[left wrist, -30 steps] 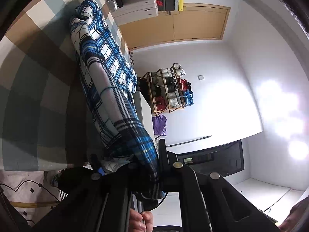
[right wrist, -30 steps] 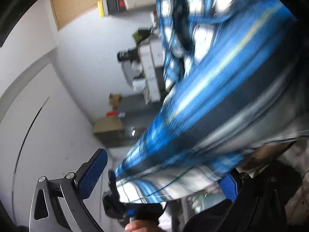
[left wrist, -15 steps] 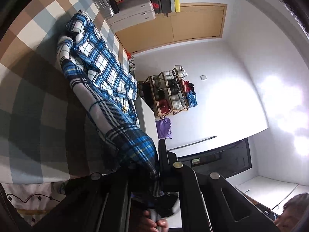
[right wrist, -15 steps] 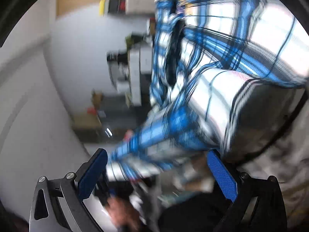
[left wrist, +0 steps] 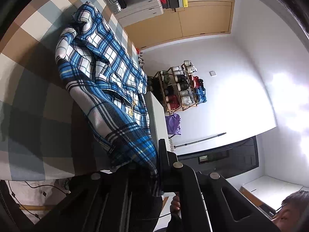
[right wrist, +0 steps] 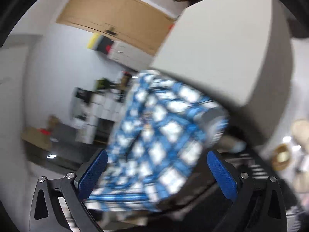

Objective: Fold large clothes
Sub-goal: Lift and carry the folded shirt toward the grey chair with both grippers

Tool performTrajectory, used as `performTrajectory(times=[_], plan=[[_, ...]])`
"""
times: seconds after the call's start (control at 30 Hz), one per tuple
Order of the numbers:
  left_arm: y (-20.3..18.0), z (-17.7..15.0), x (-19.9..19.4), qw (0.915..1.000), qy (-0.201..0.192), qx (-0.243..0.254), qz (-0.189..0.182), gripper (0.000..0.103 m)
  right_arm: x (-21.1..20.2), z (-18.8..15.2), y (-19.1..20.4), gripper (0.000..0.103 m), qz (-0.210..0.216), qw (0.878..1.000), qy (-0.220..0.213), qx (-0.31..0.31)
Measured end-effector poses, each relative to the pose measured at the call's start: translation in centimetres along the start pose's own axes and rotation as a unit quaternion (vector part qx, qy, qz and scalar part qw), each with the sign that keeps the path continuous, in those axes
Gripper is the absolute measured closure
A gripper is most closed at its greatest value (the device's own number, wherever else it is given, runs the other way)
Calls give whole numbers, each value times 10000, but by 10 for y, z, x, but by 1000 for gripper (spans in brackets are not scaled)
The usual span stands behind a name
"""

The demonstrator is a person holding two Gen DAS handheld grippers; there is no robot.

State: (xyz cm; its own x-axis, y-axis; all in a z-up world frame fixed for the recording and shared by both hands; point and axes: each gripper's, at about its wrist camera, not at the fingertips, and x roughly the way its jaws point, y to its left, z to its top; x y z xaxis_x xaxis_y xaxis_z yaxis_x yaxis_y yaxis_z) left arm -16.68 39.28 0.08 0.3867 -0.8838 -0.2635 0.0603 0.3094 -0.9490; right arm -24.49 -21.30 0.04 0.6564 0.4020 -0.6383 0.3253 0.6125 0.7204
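Observation:
A blue, white and black plaid shirt (left wrist: pixel 100 71) lies stretched across the checked bedcover (left wrist: pixel 34 89). My left gripper (left wrist: pixel 152 166) is shut on one end of the shirt and holds it off the bed's edge. In the blurred right wrist view the same shirt (right wrist: pixel 160 145) hangs in front of my right gripper (right wrist: pixel 156 170). Its blue pads (right wrist: pixel 92 172) stand wide apart with nothing between them, and the cloth lies beyond them.
A white cabinet (left wrist: pixel 156 119) stands beside the bed and also shows in the right wrist view (right wrist: pixel 222 48). A shoe rack (left wrist: pixel 181 89) and wooden wardrobe doors (left wrist: pixel 193 17) stand against the wall. Suitcases (left wrist: pixel 139 7) sit past the bed. A person's head (left wrist: pixel 289 210) is at bottom right.
The shirt has spread flatter over the bed as my left gripper pulled back. My right gripper has swung away from the cloth, which now hangs farther off, in front of it.

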Motion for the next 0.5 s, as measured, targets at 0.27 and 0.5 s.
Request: performTrajectory(times=[0.27, 0.5], plan=[[-1, 1, 4, 10000, 84, 24, 42, 101, 51, -11, -52, 0, -23, 9984, 433, 355], [7, 3, 6, 9999, 143, -73, 46, 101, 70, -8, -48, 0, -638, 9975, -244, 164]])
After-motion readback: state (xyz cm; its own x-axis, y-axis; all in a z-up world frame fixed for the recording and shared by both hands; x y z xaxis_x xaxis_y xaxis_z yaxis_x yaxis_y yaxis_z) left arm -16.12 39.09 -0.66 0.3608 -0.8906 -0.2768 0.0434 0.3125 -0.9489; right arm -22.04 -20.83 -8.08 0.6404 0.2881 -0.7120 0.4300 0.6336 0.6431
